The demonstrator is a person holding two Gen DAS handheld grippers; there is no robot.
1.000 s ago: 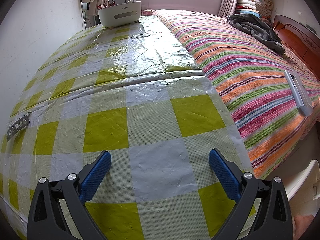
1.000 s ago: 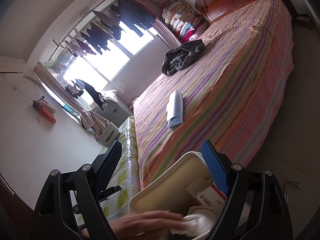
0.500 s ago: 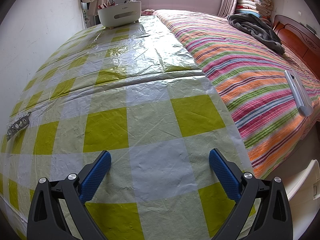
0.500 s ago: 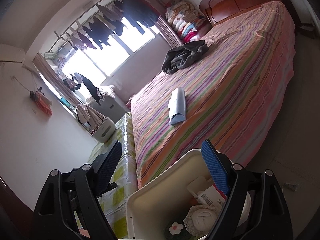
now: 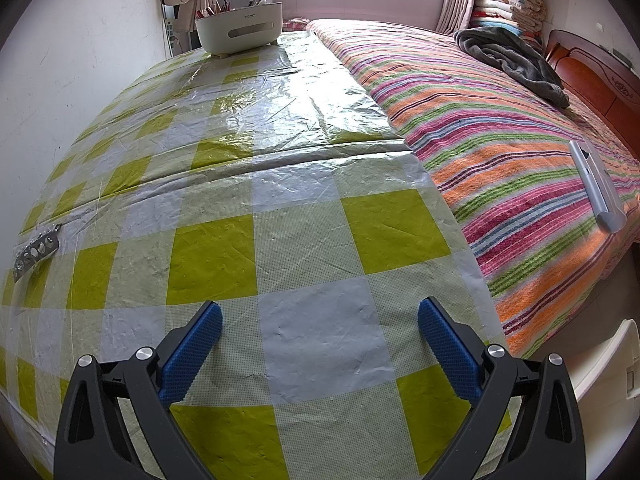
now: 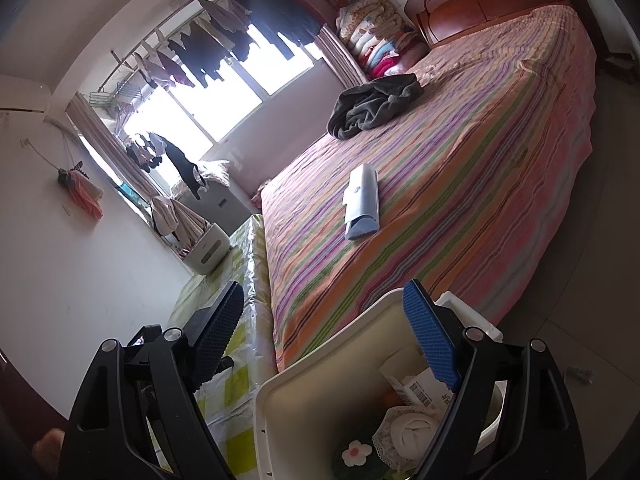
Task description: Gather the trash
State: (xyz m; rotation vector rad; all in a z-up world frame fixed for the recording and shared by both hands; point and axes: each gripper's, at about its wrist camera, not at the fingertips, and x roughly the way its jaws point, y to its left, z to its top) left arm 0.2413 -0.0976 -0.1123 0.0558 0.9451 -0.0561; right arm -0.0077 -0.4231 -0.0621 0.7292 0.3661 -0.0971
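A: Left gripper (image 5: 320,332): jaws spread wide, nothing between the blue knurled pads (image 5: 192,356). Below it, table (image 5: 304,240) under a crinkled, glossy plastic cloth, yellow-green and grey checks.

B: Right gripper (image 6: 324,332)?

A: Also released, jaws wide, empty. It hangs over a cream plastic bin (image 6: 316,400), smooth-walled with rounded corners, on the floor between table and bed (image 6: 460,168).

B: Trash location?

A: Inside the bin: a barcoded carton (image 6: 420,390), a rolled white wad (image 6: 414,428) in lacy fabric, a flower-shaped piece (image 6: 354,452) (material unclear).

B: Other items?

A: Flat metal strip (image 5: 36,250) at the table's left edge; white oval caddy (image 5: 240,28) at the far end. Bed: striped terry cover, a silver-grey bar-shaped object (image 5: 596,184), a crumpled dark blanket (image 5: 508,56).
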